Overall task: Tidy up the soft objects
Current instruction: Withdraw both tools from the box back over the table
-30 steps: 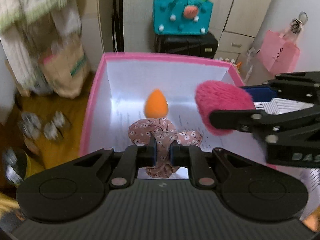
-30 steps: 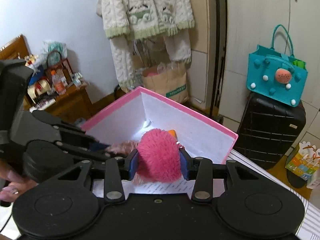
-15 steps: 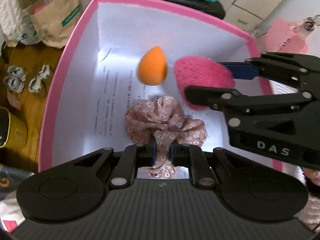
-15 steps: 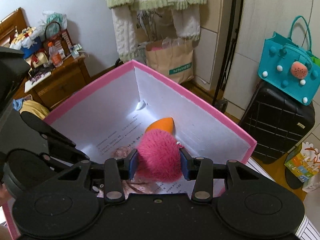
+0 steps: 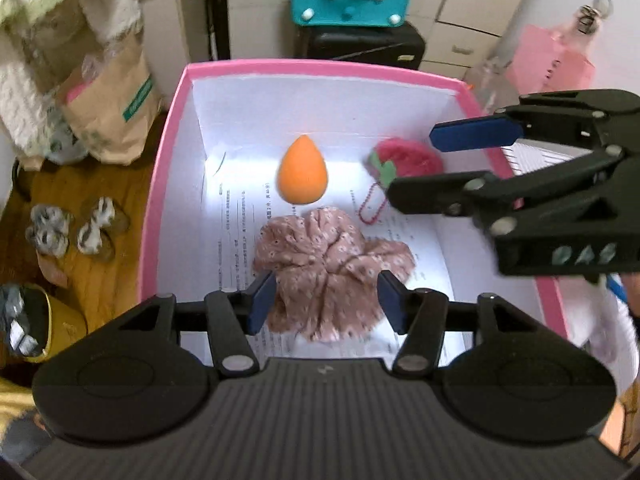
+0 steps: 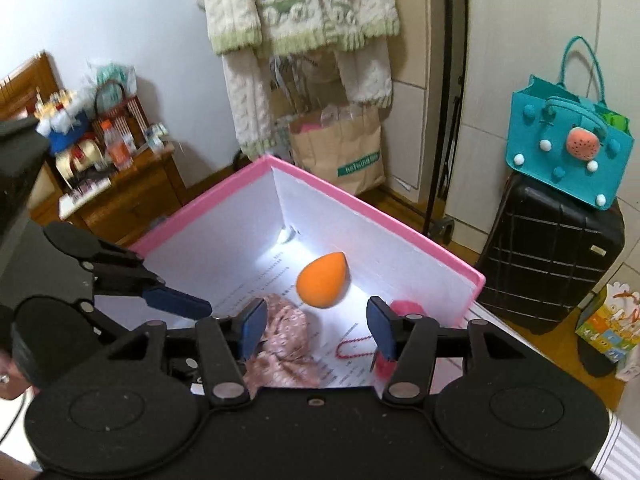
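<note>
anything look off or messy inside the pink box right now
Nothing stands out. The orange teardrop sponge, the floral pink fabric scrunchie and the fuzzy pink strawberry plush with its bead chain all lie on the paper-lined floor of the pink box, apart and undamaged.

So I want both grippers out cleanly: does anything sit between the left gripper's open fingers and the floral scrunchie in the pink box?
Nothing visible: the scrunchie lies on the box floor, beyond the left gripper.
</note>
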Motion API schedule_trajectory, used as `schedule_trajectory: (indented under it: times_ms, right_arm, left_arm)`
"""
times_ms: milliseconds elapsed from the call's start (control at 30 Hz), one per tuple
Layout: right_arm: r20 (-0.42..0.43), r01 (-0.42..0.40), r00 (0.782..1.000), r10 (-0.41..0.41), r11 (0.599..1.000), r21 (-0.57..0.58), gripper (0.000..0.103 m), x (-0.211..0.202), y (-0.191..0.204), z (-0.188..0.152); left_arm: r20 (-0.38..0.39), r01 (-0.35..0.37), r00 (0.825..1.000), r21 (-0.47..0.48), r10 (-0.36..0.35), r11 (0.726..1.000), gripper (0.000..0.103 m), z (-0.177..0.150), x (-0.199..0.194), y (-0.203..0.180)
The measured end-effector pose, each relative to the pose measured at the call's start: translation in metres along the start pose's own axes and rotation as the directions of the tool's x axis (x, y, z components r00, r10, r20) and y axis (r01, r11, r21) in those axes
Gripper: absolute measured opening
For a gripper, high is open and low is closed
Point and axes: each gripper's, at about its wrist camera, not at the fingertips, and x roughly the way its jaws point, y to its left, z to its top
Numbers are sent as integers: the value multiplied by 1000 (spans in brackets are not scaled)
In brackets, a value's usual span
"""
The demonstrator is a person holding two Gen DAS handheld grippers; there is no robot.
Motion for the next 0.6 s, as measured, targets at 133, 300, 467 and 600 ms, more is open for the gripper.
schedule_trajectory:
  times_ms: [133, 300, 467, 600]
  right_arm:
    - [31, 1, 1000, -2, 1000, 27, 61, -25, 4, -10]
    - [64, 9, 998, -13, 998, 55, 61, -58, 15, -24]
    - [73, 14, 997, -17, 999, 50, 61, -84, 33, -36]
    - [91, 29, 995, -32, 999, 28, 61, -104, 48, -46]
  left_arm:
    - [67, -36, 997, 67, 32, 997, 69, -14, -22, -10]
    - [143, -89, 987, 113, 73, 990, 79, -24, -52, -18]
    - [192, -98, 979, 110, 76, 989, 83, -34, -80, -20]
    - [214, -105, 974, 116, 78, 988, 84, -47, -97, -24]
